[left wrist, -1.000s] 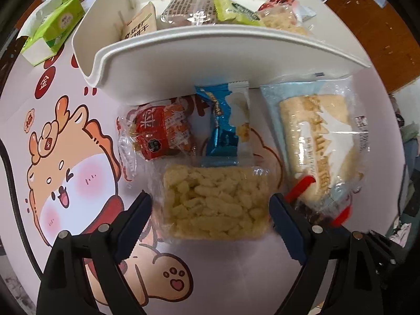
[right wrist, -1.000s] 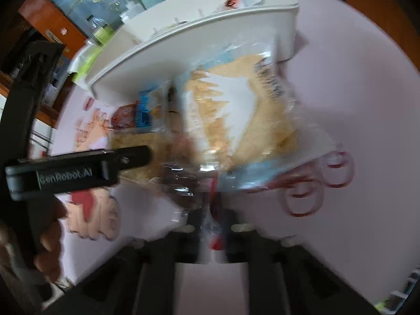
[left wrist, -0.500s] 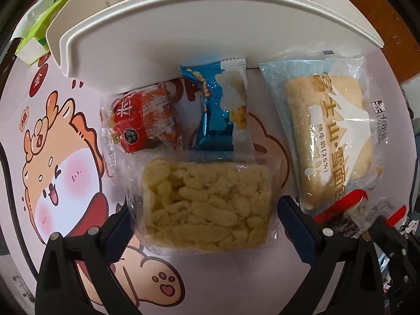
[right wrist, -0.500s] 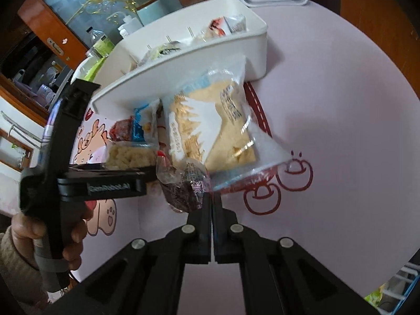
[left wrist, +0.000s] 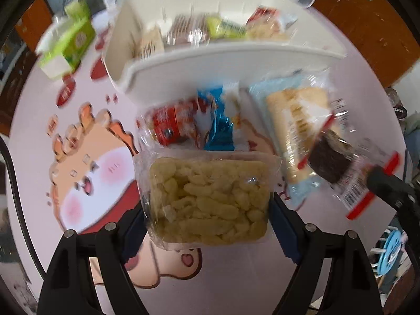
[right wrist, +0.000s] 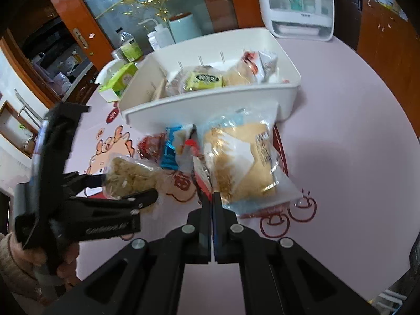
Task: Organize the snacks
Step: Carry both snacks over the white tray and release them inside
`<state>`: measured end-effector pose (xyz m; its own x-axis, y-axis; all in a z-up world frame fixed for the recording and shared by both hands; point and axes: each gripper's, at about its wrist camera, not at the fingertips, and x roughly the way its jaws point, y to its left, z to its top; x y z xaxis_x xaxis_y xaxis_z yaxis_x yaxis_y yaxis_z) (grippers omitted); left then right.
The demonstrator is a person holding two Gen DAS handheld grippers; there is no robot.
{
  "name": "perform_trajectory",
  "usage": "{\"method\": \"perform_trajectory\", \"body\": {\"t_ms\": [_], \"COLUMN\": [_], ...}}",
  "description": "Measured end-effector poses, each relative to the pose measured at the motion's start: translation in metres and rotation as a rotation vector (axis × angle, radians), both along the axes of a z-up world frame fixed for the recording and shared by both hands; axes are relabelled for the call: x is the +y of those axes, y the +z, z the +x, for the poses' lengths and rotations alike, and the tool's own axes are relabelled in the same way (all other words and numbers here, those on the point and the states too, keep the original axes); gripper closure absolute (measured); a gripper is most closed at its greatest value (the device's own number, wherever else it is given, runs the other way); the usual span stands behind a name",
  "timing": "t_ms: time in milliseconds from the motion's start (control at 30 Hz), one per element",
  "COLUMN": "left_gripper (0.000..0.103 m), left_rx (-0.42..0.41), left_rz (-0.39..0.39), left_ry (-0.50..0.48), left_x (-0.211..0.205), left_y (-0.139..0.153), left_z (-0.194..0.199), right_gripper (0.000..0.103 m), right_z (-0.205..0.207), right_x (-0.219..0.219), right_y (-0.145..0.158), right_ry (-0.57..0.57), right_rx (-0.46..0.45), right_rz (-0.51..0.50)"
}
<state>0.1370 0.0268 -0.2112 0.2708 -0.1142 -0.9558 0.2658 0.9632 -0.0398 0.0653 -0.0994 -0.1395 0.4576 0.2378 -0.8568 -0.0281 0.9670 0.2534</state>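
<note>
Several wrapped snacks [right wrist: 207, 78] in white bin [right wrist: 210, 99]; none sorted apart.

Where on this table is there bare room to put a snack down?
Free: the pink table right of the white bin and bread packet. Crowded: the strip before the bin, where the red snack and blue snack lie.

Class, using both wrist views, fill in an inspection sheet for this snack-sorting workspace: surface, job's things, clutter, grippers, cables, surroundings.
Surface: pink table with cartoon prints.
Job's things: white bin part-filled; red packet, blue packet and bread bag lie before it.
Clutter: green carton.
Grippers: left hand-held gripper clamps the puffed-rice pack; right hand-held gripper pinches the dark cake packet.
Cables: black cable.
Surroundings: wooden door, white appliance.
</note>
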Motion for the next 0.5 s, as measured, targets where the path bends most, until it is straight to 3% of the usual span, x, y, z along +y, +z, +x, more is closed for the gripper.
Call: {"method": "perform_trajectory", "body": {"t_ms": [200, 500], "left_gripper": [0.02, 0.02], "left_rx": [-0.124, -0.267], "left_rz": [-0.043, -0.078], "left_ry": [0.004, 0.024], "left_x": [0.012, 0.023], "left_y": [0.066, 0.133], "left_z": [0.004, 0.042], "right_gripper": [0.103, 0.103], "right_z": [0.009, 0.039], "right_x": [0.005, 0.007], "right_y": [0.027, 0.086], "right_ry": [0.014, 0.038], "right_rx": [-0.061, -0.216], "right_rz": [-0.003, -0.004]}}
